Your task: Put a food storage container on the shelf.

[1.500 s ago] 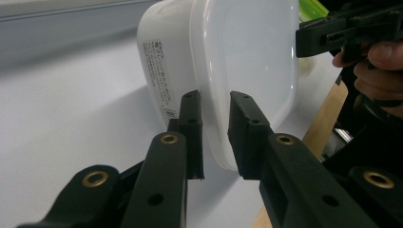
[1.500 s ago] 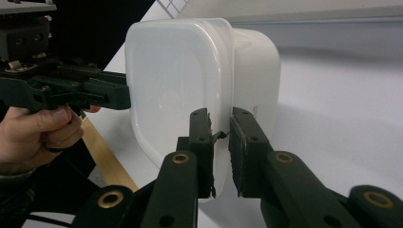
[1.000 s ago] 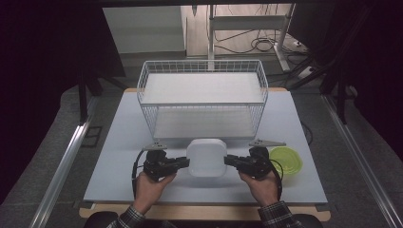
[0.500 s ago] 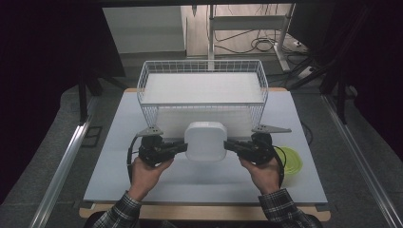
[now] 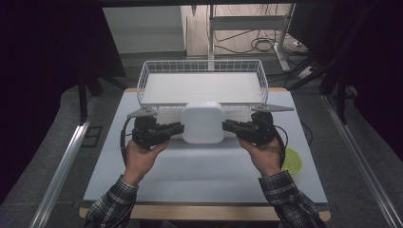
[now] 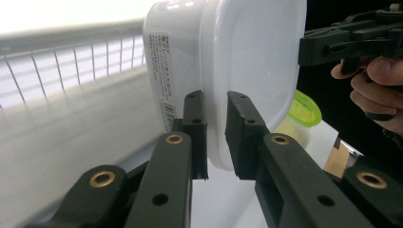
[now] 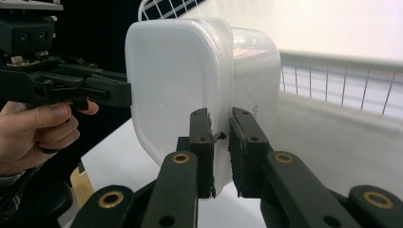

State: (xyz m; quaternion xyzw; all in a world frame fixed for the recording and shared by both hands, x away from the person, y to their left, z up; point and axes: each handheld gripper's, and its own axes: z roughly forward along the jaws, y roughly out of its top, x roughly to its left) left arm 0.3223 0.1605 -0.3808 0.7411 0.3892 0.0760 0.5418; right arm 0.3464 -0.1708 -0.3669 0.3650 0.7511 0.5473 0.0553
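I have the white lidded container point(image 5: 203, 123) pinched from both sides, lifted off the tabletop point(image 5: 199, 166) and hanging just in front of the wire basket point(image 5: 202, 71); the left tool point(image 5: 177, 128) grips its left edge and the right tool point(image 5: 229, 126) grips its right edge, each closed on the rim where the lid meets the tub. In the left gripper view the two black jaws clamp that rim of the container point(image 6: 228, 61) between them, with a printed label point(image 6: 164, 80) on the tub wall just to the left of the jaws; the other tool shows at the far right there, pressed on the opposite edge, with the hand point(image 6: 375, 83) that bears it. In the right gripper view the jaws are likewise shut on the rim of the container point(image 7: 176, 80), the basket's wire wall running behind it. A yellow-green lid point(image 5: 291, 159) lies on the tabletop at the near right, under my right hand point(image 5: 263, 154); my left hand point(image 5: 140, 156) holds its tool level, jaws pointing inward; both sleeves are plaid.
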